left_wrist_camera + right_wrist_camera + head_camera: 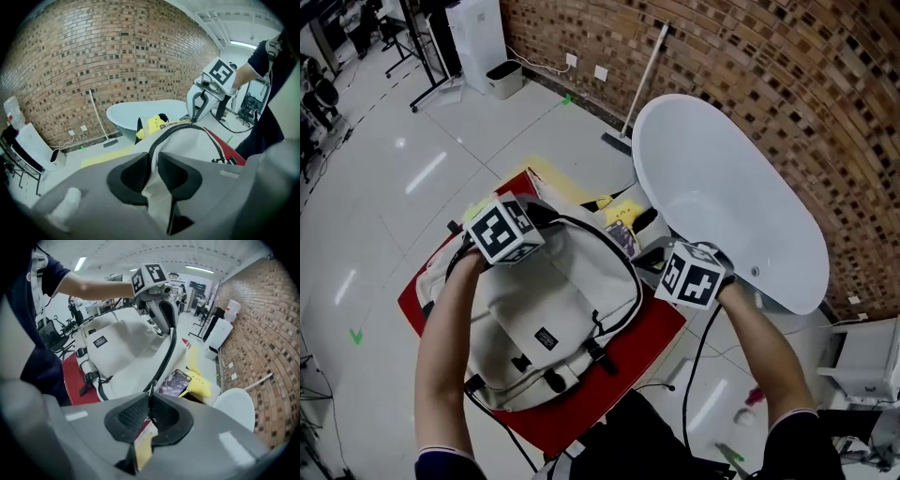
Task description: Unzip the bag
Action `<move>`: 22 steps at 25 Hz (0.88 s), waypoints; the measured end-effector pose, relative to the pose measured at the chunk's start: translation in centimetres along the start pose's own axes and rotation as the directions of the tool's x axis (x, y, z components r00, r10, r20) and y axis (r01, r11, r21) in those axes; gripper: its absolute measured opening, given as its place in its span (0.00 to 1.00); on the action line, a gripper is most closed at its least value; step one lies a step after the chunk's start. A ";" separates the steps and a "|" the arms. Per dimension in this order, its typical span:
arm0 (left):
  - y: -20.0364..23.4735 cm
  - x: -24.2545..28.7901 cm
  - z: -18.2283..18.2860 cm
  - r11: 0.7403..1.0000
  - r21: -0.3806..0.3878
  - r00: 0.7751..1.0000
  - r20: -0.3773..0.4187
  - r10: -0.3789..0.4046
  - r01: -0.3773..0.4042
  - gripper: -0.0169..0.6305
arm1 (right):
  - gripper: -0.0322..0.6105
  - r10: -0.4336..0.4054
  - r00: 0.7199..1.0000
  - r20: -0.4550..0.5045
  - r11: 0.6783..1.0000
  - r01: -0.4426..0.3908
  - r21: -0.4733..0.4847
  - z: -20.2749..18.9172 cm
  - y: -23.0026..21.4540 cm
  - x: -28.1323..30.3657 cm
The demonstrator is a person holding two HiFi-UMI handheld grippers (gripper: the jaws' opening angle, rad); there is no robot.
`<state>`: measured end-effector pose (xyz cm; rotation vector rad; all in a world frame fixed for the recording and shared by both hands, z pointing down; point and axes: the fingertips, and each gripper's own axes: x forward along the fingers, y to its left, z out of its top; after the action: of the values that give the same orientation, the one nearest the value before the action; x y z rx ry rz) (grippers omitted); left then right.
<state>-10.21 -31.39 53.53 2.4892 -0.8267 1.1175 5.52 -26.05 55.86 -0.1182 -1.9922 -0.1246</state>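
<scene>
A cream backpack (548,300) lies on a red table (628,361), with a black zipper line (623,272) curving round its top edge. My left gripper (502,232) sits at the bag's far left corner. In the left gripper view its jaws (153,161) are shut on a fold of the bag's cream fabric (154,187). My right gripper (689,275) is at the bag's right edge. In the right gripper view that gripper (150,404) is shut on the small metal zipper pull (149,391) at the end of the black zipper (166,359).
A white bathtub (722,187) stands just right of the table, in front of a brick wall. A yellow plush toy (199,380) and a dark packet (174,382) lie beside the bag. A long-handled broom (642,80) leans on the wall.
</scene>
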 end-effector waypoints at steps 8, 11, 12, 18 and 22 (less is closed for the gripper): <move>0.3 -0.3 -0.4 0.996 -0.068 0.998 0.022 0.053 -0.052 0.14 | 0.09 -0.090 0.996 -0.023 0.984 0.092 0.152 -4.3 4.5 0.6; 0.8 -0.5 -0.7 0.990 -0.115 0.995 0.041 0.087 -0.082 0.14 | 0.09 -0.066 0.998 0.019 0.965 0.059 0.256 -5.5 7.4 1.2; 1.0 -0.5 -0.7 0.987 -0.128 0.994 0.047 0.100 -0.094 0.14 | 0.09 -0.065 0.997 0.044 0.953 0.049 0.298 -5.6 8.3 1.3; 1.7 -0.6 -0.8 0.963 -0.177 0.975 0.052 0.215 -0.203 0.14 | 0.09 -0.088 0.987 0.133 0.883 0.016 0.469 -4.3 12.5 2.9; 1.0 -1.2 -1.1 0.956 -0.071 0.957 0.040 0.288 -0.285 0.20 | 0.09 -0.173 0.975 0.141 0.841 0.072 0.536 -3.6 13.6 3.5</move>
<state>-12.09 -31.18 53.39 2.4055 -1.2505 1.1000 9.25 -13.04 60.96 0.3703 -2.1468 0.3700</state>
